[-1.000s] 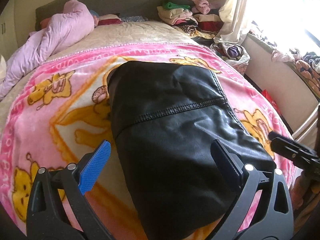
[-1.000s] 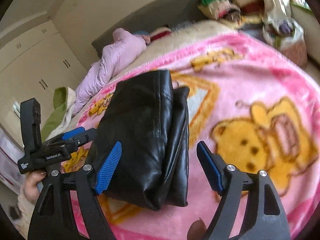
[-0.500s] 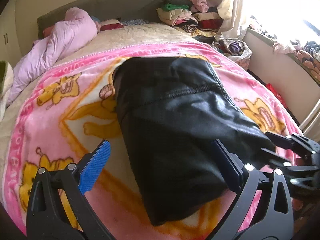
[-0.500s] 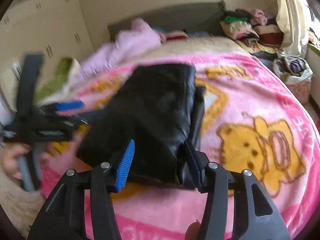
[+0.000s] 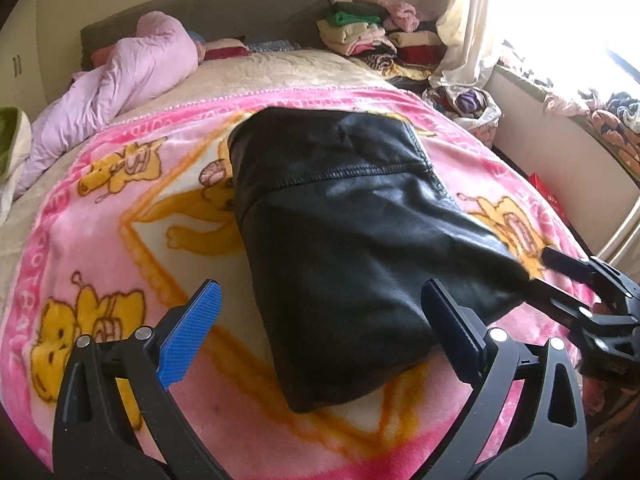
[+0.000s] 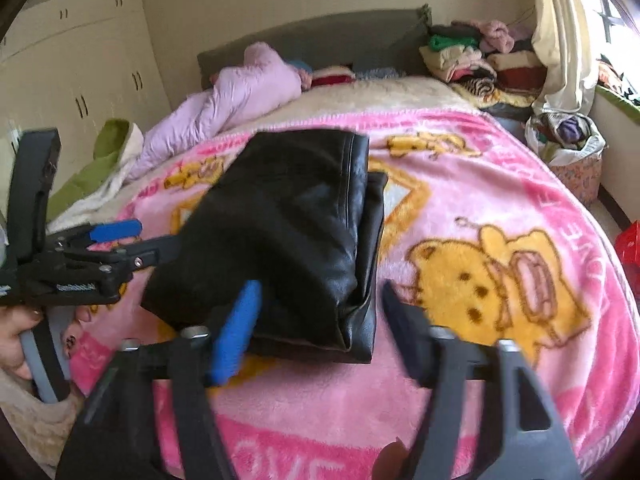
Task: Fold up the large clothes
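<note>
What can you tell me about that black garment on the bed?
The black garment looks like shiny leather, folded into a thick, oblong bundle with a stitched seam across its top and layered edges along one side. It lies flat on the pink cartoon blanket. The left gripper and right gripper both stand open at its near end; neither grips it.

You get strong daylight from the window (image 5: 600,20) right of your grippers, blown out to white glare. Fisheye bends the edges; the right gripper's fingers (image 6: 240,332) are motion-blurred.
</note>
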A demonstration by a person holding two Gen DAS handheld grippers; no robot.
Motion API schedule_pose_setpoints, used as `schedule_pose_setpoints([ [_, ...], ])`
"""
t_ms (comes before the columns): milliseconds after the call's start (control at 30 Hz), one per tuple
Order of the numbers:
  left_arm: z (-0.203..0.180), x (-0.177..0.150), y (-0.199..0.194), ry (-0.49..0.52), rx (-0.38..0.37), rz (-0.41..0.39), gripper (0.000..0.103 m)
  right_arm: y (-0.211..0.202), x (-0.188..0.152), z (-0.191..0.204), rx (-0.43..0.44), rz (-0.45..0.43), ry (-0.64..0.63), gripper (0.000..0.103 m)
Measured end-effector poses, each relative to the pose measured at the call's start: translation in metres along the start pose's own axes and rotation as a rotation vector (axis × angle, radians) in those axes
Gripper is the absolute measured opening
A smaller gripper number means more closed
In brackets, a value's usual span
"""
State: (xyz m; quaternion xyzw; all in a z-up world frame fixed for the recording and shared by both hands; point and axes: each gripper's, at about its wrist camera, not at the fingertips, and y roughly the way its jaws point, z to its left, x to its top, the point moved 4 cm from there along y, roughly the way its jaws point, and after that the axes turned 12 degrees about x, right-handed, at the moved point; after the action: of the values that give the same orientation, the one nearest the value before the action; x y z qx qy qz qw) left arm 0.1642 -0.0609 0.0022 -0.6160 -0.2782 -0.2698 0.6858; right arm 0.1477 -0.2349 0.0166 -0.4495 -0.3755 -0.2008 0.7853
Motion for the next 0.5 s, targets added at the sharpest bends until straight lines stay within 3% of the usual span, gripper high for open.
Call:
schedule_pose_setpoints([
  [133,0.001,-0.005,-0.021,-0.024,-0.009,-0.036,0.094,-0.031,0.001,0.011,-0.019,-0.092,-0.035,0.097],
  [333,0.007,-0.025,-0.050,-0.065,-0.019,-0.085,0.094,-0.063,-0.008,0.026,-0.043,-0.174,-0.059,0.099],
  [500,0.007,-0.050,-0.063,-0.066,-0.006,-0.098,0.094,-0.078,-0.025,0.034,-0.053,-0.187,-0.054,0.099],
])
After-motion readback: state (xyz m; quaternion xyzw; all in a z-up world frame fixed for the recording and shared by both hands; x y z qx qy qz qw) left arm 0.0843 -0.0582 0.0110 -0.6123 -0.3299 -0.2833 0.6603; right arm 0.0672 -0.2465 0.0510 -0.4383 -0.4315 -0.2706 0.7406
